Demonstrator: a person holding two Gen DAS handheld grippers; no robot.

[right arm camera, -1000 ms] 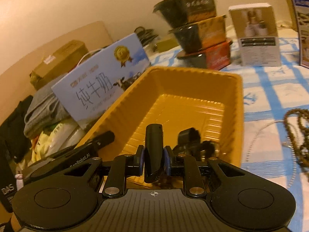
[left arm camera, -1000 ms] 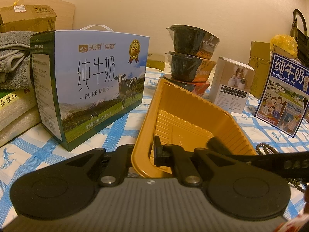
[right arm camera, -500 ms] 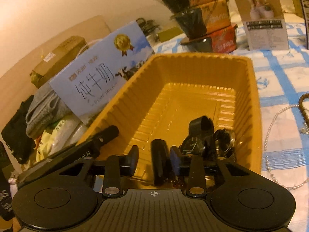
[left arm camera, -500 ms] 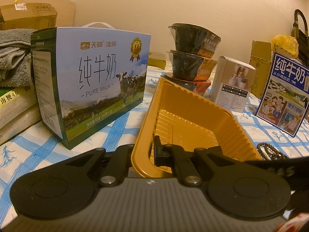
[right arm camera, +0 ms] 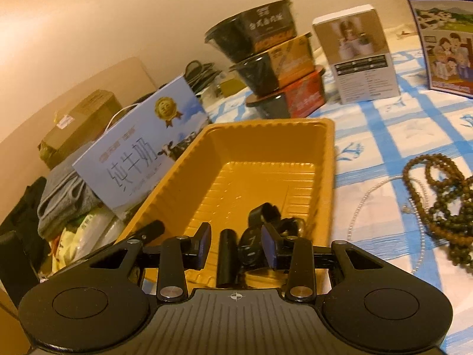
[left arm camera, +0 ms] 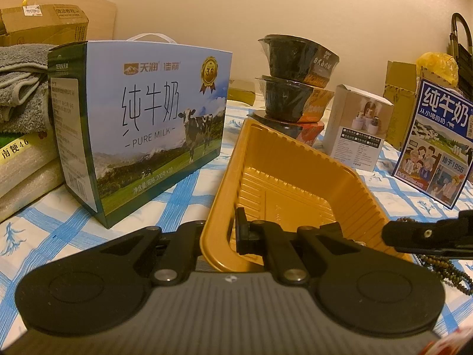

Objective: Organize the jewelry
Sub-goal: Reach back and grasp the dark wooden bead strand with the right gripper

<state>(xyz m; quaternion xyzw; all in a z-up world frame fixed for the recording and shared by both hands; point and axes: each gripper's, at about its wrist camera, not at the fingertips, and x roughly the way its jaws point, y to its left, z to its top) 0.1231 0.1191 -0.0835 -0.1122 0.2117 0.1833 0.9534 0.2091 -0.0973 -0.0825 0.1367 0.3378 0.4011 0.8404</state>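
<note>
- Right wrist view: right gripper (right arm camera: 236, 244) spread apart over watch (right arm camera: 251, 245) in tray (right arm camera: 331, 159).
- Bead necklace (right arm camera: 446, 207) lies right, nearer this gripper.
- Left gripper (left arm camera: 220, 232) clamps tray's near rim.

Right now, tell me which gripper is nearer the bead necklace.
Right. The right gripper hangs open over the near end of the yellow tray, the bead necklace to its right; the left gripper clamps the tray's rim, farther left.

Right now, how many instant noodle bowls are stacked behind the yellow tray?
3, in one stack: the top bowl, the middle bowl under it, and the bottom bowl on the tablecloth, just beyond the yellow tray. None looks hidden.
</note>
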